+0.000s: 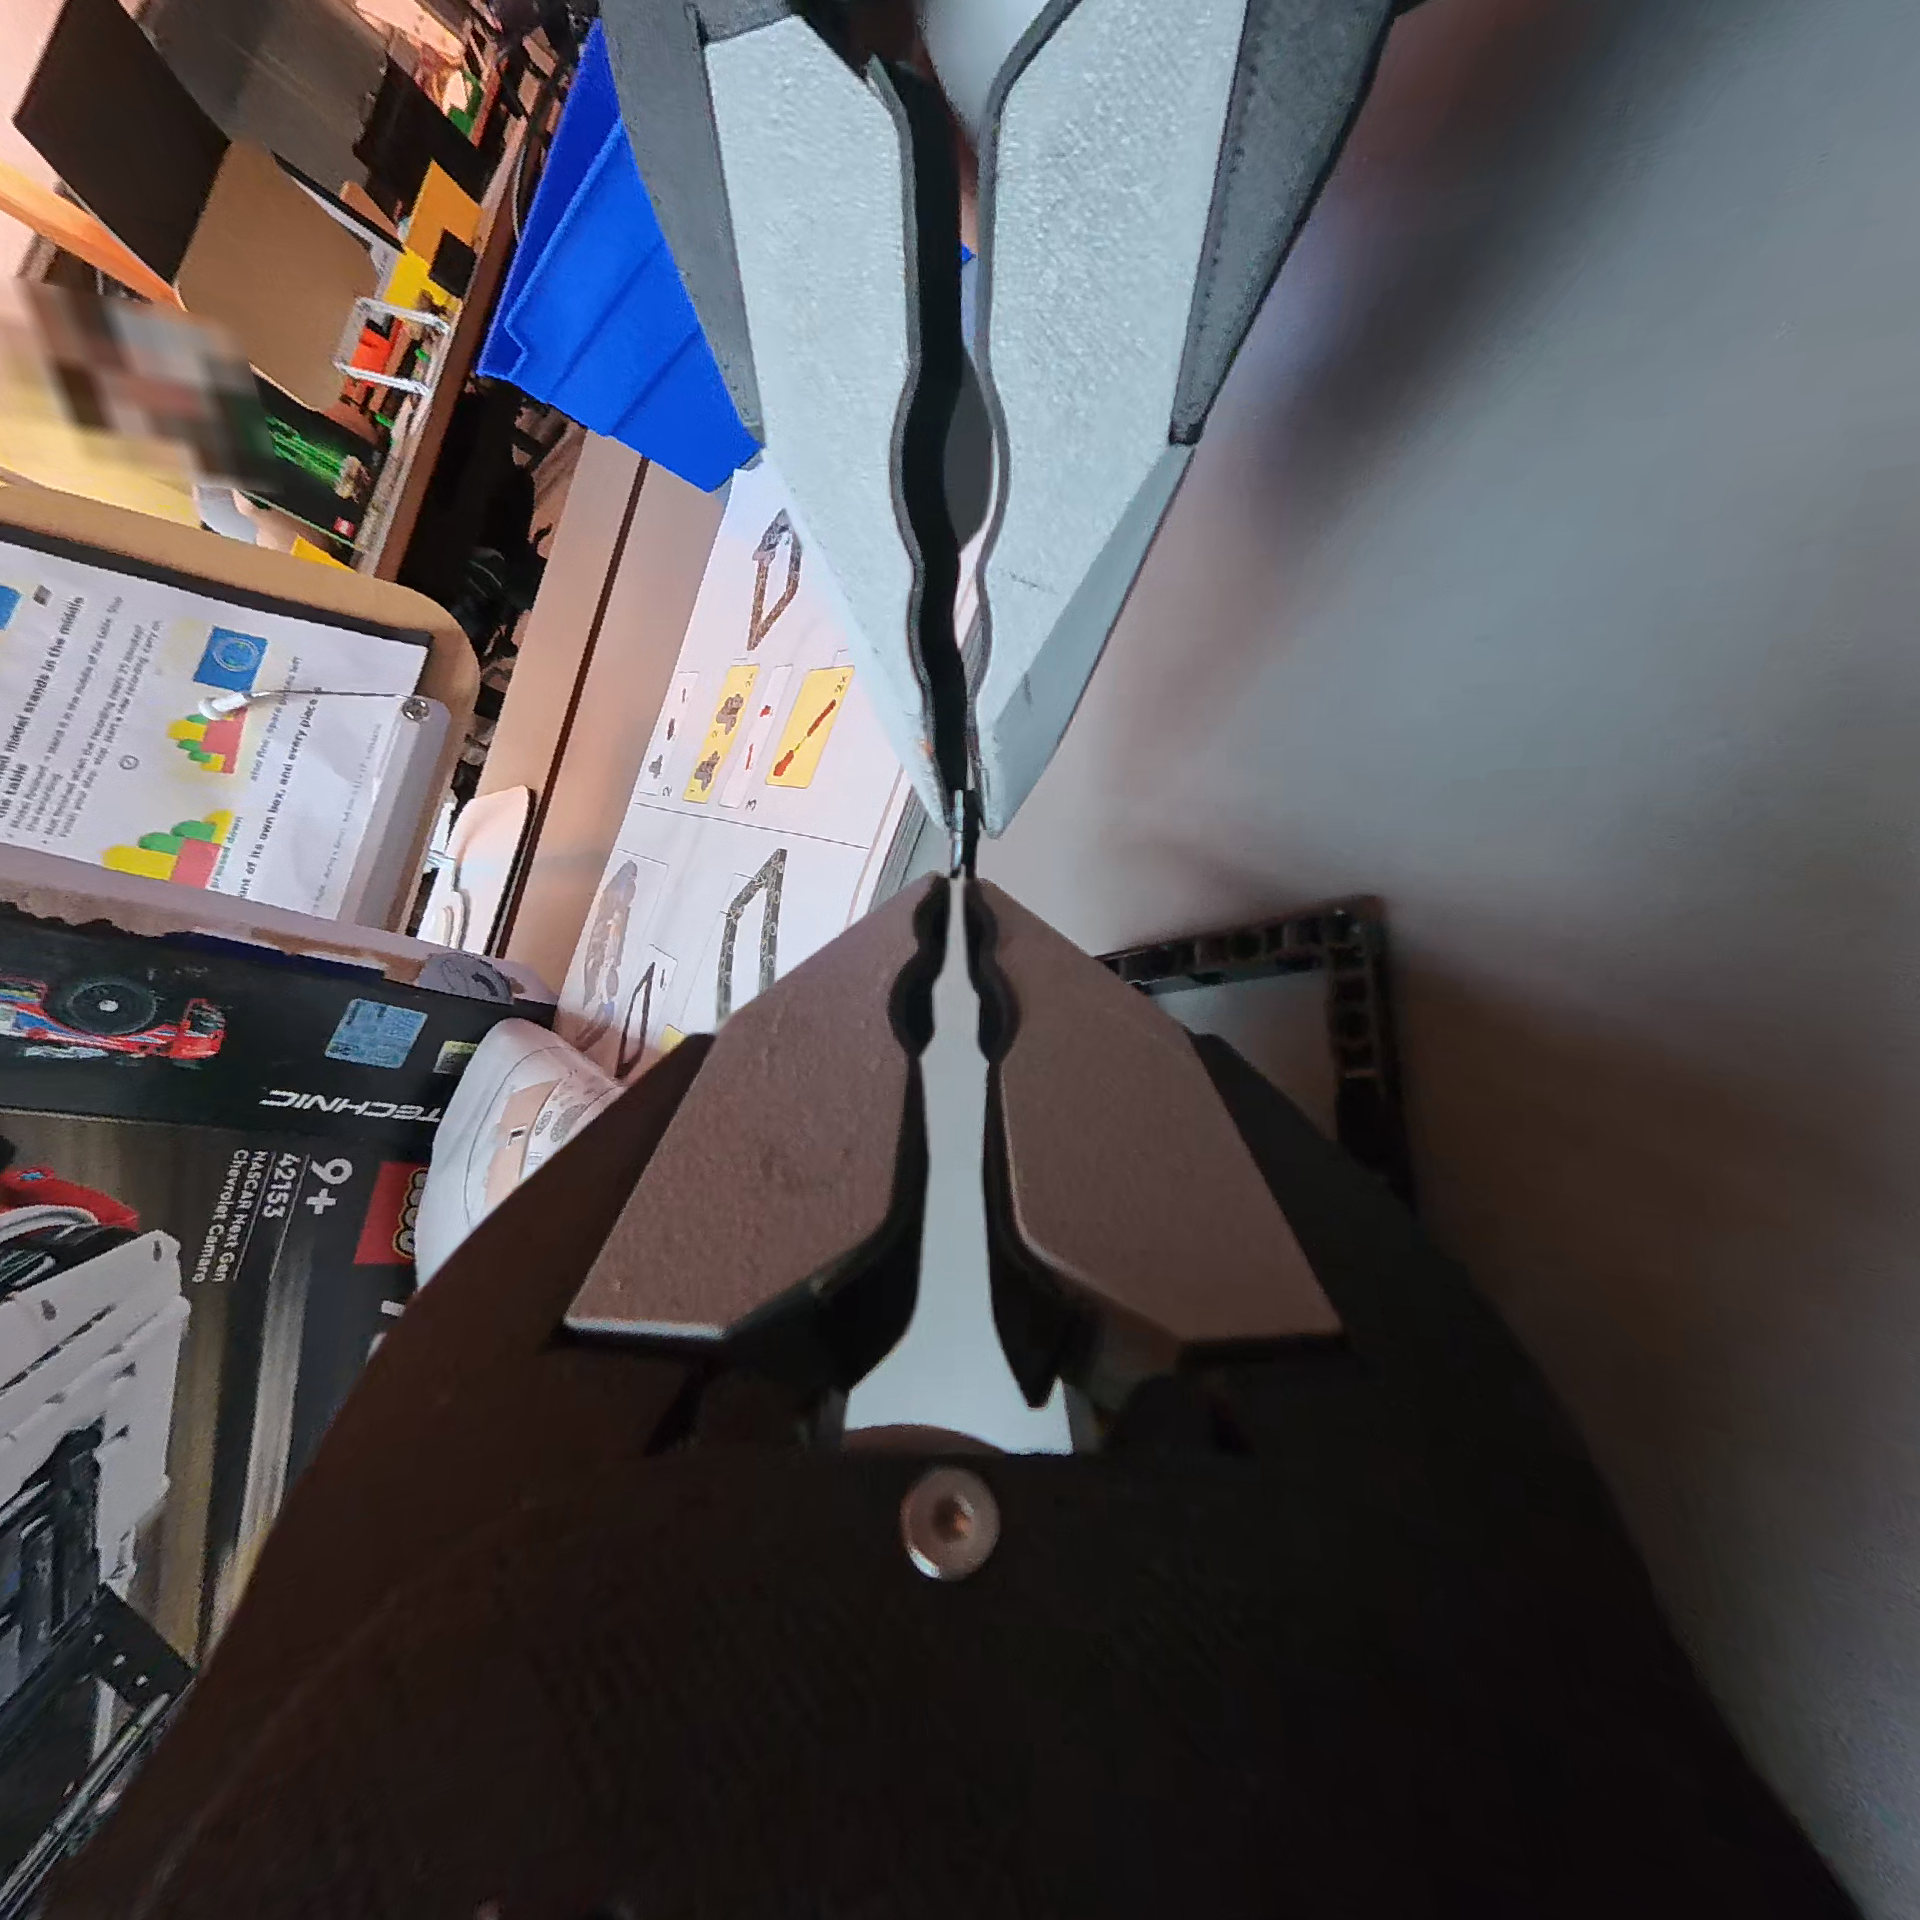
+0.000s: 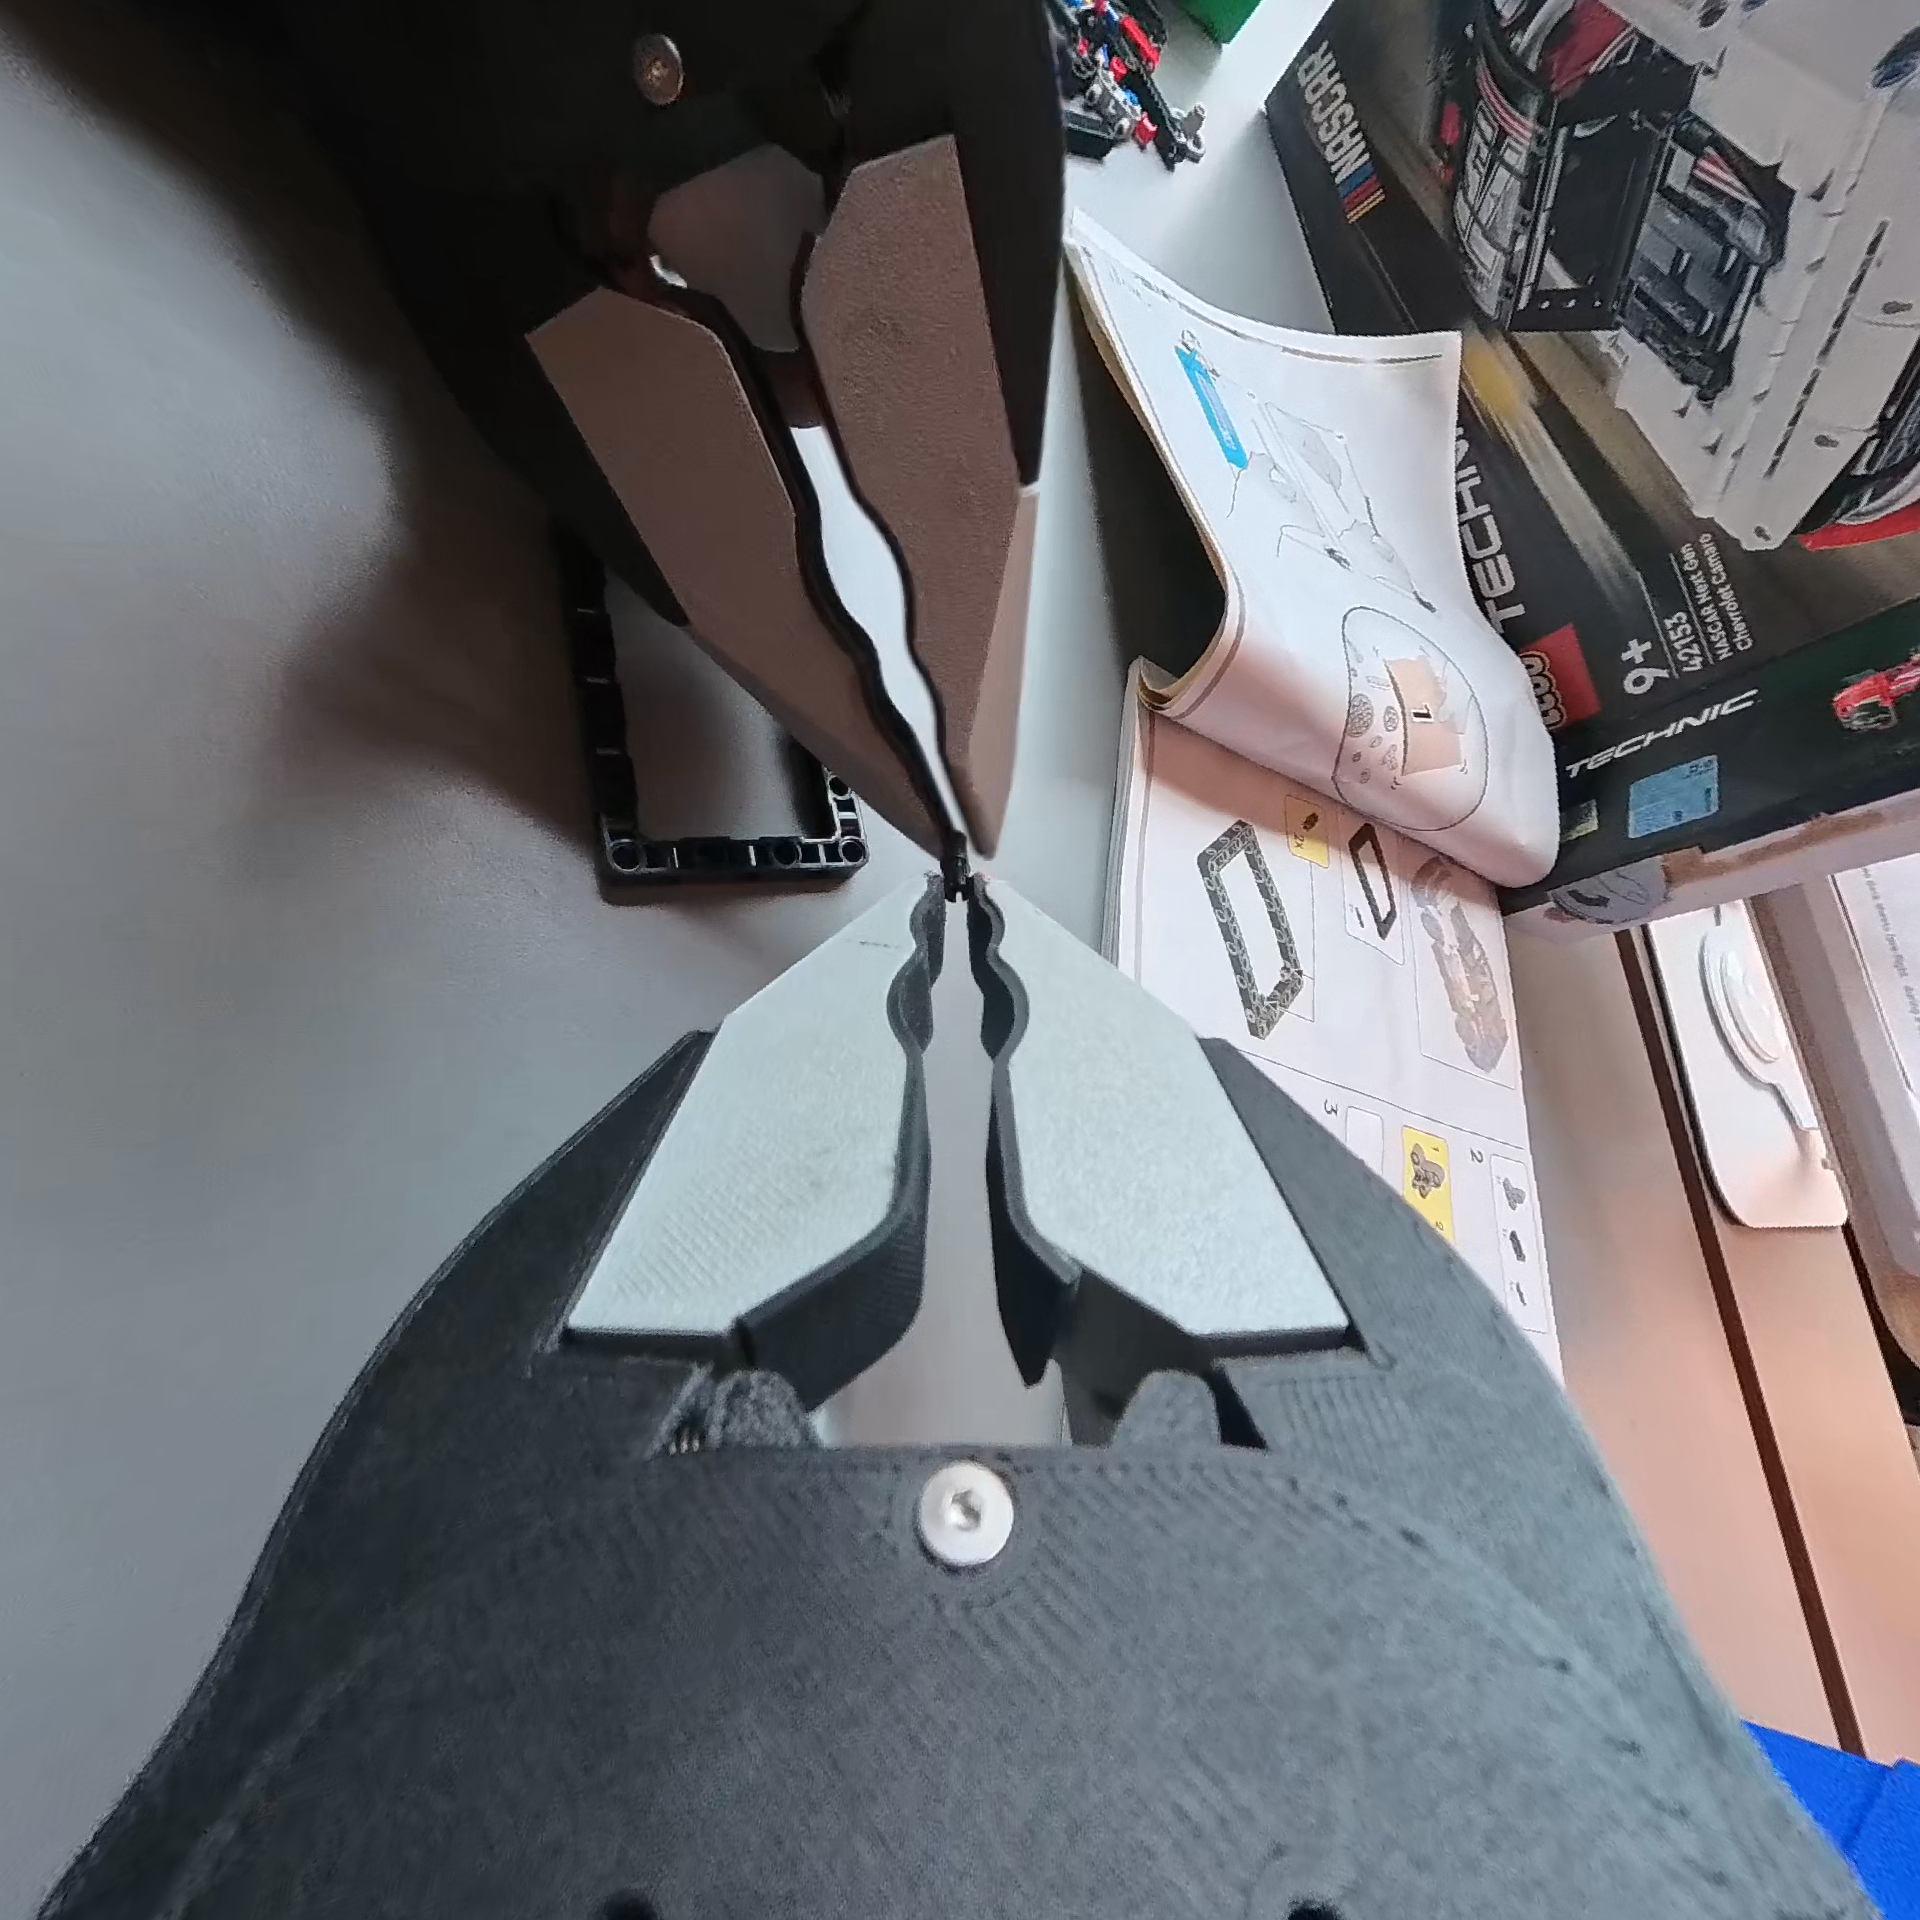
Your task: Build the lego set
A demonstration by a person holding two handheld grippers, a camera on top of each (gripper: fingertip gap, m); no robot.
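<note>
Step in hand, by my reading: hand-over or alignment of a small black Lego pin (image 2: 956, 868). The brown-padded left gripper (image 1: 956, 883) and grey-padded right gripper (image 2: 956, 888) meet tip to tip, both sets of jaws clamped on it. Black rectangular Lego frame (image 2: 727, 831) lies on the grey table (image 2: 260, 935), just beyond. Next: one releases, then seat the pin in the frame. Blue plastic bin (image 1: 613, 312), far left; contents hidden.

Brown-black left gripper (image 1: 958, 883) and grey right gripper (image 2: 956, 883), wavy-edged jaws, silver screws.
</note>
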